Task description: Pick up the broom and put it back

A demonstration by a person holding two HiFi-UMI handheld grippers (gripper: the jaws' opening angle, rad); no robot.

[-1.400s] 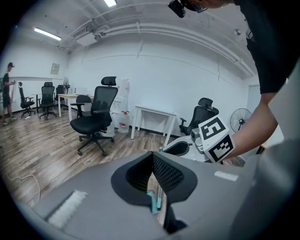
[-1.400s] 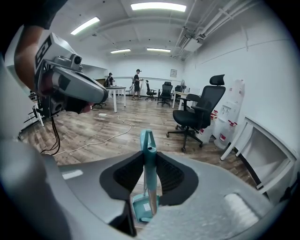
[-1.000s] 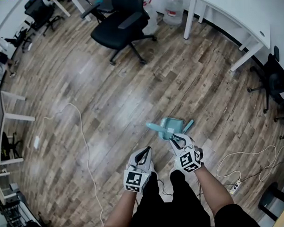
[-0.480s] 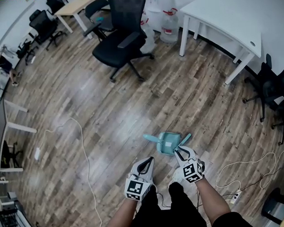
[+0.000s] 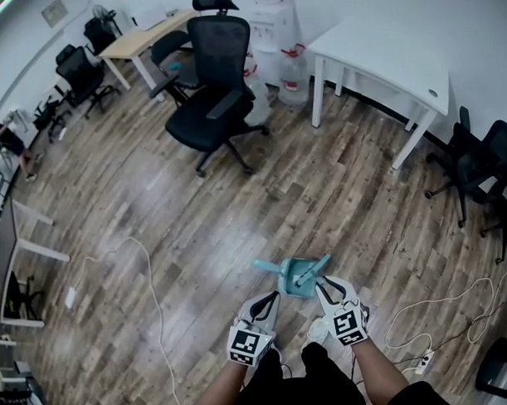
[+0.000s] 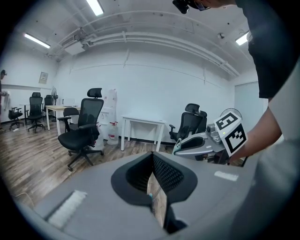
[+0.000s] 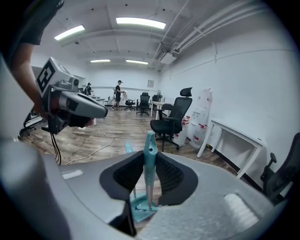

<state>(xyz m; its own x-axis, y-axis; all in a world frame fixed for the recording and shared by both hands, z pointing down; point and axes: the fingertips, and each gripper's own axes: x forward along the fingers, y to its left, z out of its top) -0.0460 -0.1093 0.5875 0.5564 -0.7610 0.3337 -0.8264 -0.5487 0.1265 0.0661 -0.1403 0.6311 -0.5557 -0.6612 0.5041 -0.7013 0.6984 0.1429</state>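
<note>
Underfoot, a plank floor (image 5: 137, 185) is spread wide, and a black office chair (image 5: 213, 103) is taken as the landmark. Well apart from the chair, toward the person, a teal dustpan (image 5: 289, 278) is seen at the foot of the broom (image 7: 149, 157). The broom is shown as a slim teal handle with a hanging hole at its tip and a grey shaft lower down. It is gripped just below that hole by the right gripper (image 5: 323, 283), whose pads are pressed on either side, tilted slightly downward toward the chair. The left gripper (image 5: 268, 300) is held equally far from the chair, jaws drawn together at the tips, with nothing between them.
</note>
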